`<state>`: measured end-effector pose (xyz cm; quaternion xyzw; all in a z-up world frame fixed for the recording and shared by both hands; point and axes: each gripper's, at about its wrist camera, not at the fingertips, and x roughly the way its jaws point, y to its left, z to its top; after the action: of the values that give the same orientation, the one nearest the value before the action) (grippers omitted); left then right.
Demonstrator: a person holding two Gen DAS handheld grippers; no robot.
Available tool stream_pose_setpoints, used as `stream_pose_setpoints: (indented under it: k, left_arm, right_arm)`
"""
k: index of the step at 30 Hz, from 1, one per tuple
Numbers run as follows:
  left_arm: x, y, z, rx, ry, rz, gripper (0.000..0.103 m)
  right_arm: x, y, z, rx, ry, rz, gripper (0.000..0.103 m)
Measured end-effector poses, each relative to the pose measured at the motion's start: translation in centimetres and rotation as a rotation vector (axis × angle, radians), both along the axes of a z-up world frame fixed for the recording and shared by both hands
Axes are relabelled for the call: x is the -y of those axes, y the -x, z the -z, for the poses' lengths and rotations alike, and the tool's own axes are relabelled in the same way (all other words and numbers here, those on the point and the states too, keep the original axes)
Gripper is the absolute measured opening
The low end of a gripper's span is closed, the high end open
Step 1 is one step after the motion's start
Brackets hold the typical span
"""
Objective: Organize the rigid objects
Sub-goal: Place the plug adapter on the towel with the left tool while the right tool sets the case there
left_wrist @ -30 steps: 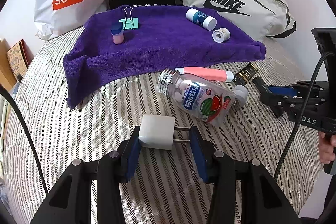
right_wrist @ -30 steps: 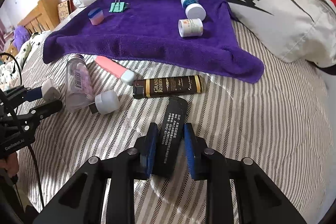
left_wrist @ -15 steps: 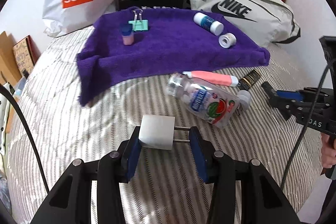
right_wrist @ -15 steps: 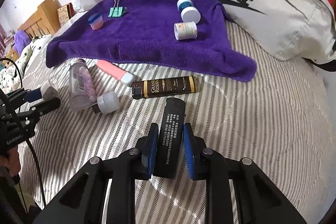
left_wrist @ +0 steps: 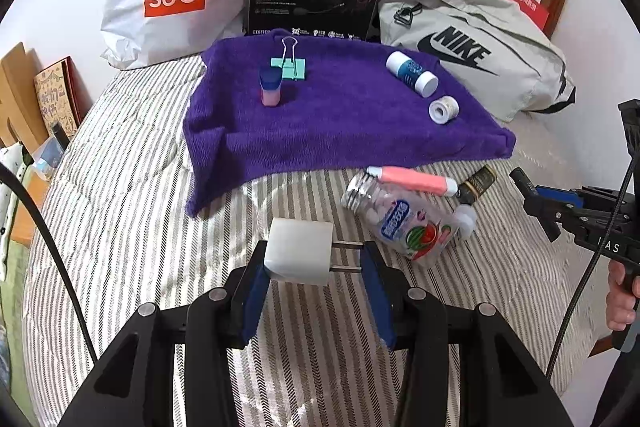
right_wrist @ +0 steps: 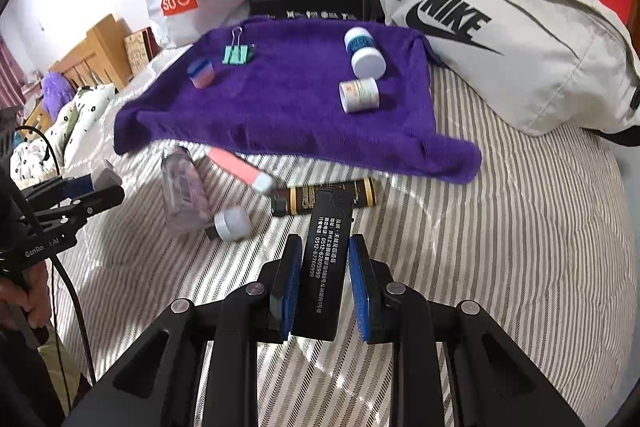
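A striped bed (left_wrist: pixel 132 195) lies under you, with a purple towel (left_wrist: pixel 340 119) spread ahead of both tools. Your left hand-held gripper (left_wrist: pixel 316 263) is clamped on a white charger plug (left_wrist: pixel 300 257), body against the left pad, prongs toward the right one. Your right hand-held gripper (right_wrist: pixel 322 283) grips a black lighter (right_wrist: pixel 326 255) lengthwise. Just beyond it lie a dark brown tube (right_wrist: pixel 360 193), a pink tube (right_wrist: pixel 240 169) and a clear candy bottle (right_wrist: pixel 184 191).

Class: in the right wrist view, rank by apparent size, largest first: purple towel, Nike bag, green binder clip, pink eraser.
1. Nike bag and purple towel: too alike to rank.
2. Green binder clip and pink eraser: similar, both small.
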<state>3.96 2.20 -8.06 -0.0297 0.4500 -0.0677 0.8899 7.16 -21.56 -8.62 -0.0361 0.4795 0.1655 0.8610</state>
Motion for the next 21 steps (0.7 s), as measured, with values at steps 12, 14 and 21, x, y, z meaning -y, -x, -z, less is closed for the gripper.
stream_pose_setpoints:
  k: [12,14,21]
  left_arm:
    - [-0.5,-1.3,-1.6,0.024,0.007,-0.002,0.043]
    - [-0.5,-1.7,-1.8,0.028,0.006,-0.002,0.043]
    - [-0.9,-4.0,-2.8,0.043,0.009,-0.01,0.043]
  right_arm:
    - [-0.7,-1.8,-1.2,0.013,-0.034,-0.029,0.024]
    - [-0.9,-2.5,-1.6,0.019,-0.036,-0.034,0.024]
    - [-1.7,-5.6,-2.4,0.029,-0.051,-0.046,0.024]
